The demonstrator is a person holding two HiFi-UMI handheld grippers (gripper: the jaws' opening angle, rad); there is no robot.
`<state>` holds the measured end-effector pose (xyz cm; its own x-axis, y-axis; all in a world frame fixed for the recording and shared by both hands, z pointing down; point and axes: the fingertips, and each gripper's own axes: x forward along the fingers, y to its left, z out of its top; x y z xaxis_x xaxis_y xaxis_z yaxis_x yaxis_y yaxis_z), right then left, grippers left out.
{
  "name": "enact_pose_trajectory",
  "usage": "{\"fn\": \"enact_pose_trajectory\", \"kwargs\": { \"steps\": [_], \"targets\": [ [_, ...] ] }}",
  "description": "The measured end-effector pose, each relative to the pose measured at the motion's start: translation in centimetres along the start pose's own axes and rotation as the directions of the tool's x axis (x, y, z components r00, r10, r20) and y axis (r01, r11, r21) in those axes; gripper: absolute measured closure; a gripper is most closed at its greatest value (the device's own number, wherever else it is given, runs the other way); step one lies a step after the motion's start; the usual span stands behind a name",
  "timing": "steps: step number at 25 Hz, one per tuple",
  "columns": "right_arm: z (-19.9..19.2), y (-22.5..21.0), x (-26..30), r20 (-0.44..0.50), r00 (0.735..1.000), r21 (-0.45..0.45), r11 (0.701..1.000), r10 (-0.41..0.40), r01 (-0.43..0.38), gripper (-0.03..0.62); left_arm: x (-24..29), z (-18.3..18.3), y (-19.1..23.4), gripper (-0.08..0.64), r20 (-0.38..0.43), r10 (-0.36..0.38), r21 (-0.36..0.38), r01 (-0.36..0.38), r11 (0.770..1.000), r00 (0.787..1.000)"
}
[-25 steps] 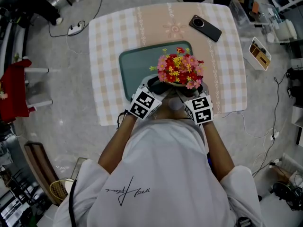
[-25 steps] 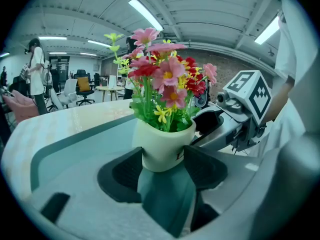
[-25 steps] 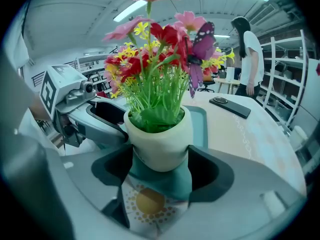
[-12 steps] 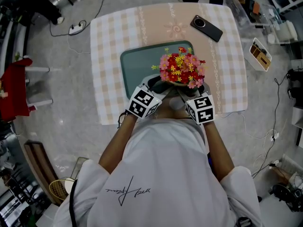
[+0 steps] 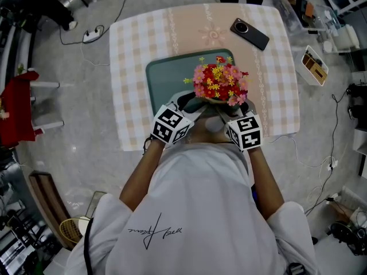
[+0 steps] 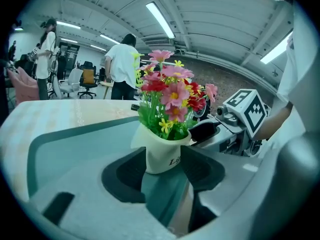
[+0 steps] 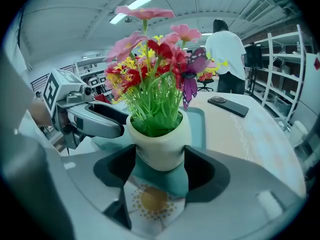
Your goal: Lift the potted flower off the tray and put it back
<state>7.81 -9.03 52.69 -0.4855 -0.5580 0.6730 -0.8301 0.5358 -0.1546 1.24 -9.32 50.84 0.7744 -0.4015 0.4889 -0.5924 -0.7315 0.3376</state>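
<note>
A cream pot of red, pink and yellow flowers stands on the near right part of a teal tray. My left gripper comes at the pot from the near left and my right gripper from the near right. In the left gripper view the pot sits between the dark pads, which meet its lower sides. The right gripper view shows the pot wedged between both pads above the tray's near edge. Both pairs of jaws are closing on it. The blossoms hide the pot from above.
The tray lies on a square table with a checked cloth. A black phone rests at the table's far right corner. People stand in the background beyond the table. Cables and boxes lie on the floor around it.
My left gripper's marker cube has rolled a little and edged toward the pot. The right gripper and the pot stay where they were.
</note>
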Motion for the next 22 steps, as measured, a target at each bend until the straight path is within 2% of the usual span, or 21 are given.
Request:
{"fn": "enact_pose_trajectory", "kwargs": {
  "steps": [5, 22],
  "targets": [
    [0.0, 0.0, -0.3, -0.014, 1.000, -0.017, 1.000, -0.012, 0.012, 0.302, -0.5, 0.5, -0.2, 0.388, 0.021, 0.006, 0.022, -0.006, 1.000, 1.000],
    [0.8, 0.5, -1.4, 0.016, 0.999, 0.002, 1.000, -0.029, 0.029, 0.347, -1.9, 0.6, -0.6, 0.422, 0.019, -0.002, 0.041, 0.002, 0.999, 1.000]
  ]
}}
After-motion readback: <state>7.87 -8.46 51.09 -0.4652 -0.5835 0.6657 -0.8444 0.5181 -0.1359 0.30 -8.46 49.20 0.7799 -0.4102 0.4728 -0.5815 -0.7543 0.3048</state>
